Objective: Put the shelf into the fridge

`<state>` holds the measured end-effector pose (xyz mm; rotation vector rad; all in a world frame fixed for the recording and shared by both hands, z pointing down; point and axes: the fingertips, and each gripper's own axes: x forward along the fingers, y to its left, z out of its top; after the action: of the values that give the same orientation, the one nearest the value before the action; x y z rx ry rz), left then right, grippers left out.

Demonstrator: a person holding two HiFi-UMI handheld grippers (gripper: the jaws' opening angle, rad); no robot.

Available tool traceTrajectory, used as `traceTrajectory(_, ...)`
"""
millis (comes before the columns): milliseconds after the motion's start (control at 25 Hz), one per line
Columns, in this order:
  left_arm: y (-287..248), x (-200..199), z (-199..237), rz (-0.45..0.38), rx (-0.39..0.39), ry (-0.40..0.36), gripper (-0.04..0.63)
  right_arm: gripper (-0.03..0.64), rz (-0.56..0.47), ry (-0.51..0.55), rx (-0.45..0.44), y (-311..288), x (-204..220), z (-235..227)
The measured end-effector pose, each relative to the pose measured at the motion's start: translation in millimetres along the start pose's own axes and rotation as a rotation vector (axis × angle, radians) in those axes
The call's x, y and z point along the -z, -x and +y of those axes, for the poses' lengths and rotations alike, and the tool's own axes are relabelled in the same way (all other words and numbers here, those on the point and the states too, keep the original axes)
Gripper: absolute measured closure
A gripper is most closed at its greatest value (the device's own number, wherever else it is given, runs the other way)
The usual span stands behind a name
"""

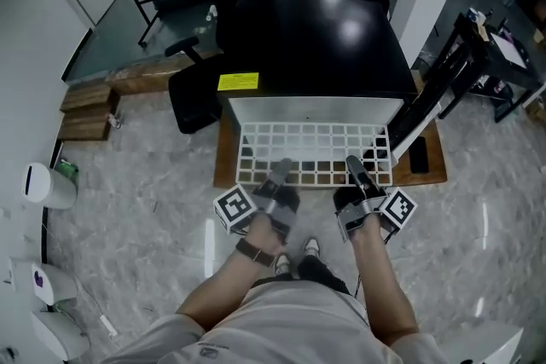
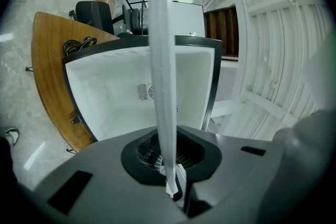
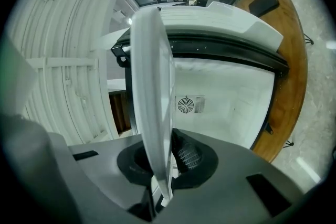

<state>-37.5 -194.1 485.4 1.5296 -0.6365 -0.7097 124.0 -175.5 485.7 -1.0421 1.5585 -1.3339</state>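
A white grid shelf (image 1: pixel 311 145) lies flat at the open front of a black mini fridge (image 1: pixel 316 47), its far part inside the white cavity. My left gripper (image 1: pixel 277 175) and right gripper (image 1: pixel 354 170) are each shut on the shelf's near edge. The left gripper view has the shelf (image 2: pixel 160 60) edge-on, running from the left gripper (image 2: pixel 172 189) toward the fridge's white interior (image 2: pixel 115 92). In the right gripper view the right gripper (image 3: pixel 160 194) clamps the shelf (image 3: pixel 152 86) the same way. A round vent shows on the fridge's back wall (image 3: pixel 226 97).
The fridge stands on a low wooden platform (image 1: pixel 431 170) with a flat black object (image 1: pixel 418 155) on its right side. A black office chair (image 1: pixel 200 89) is left of the fridge. Wooden boards (image 1: pixel 85 111) lie further left. A black stand (image 1: pixel 478 55) is at the right.
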Motion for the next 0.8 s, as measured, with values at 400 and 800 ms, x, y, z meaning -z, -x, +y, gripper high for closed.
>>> traceTrajectory(400, -12, -4, 12, -0.026, -0.024, -0.012, 0.568, 0.571, 0.04, -0.023, -0.001, -13, -11, -10)
traceTrajectory(800, -19, 0, 8, -0.024, 0.026, -0.01, 0.568, 0.571, 0.038, -0.036, 0.015, -11, -16, -13)
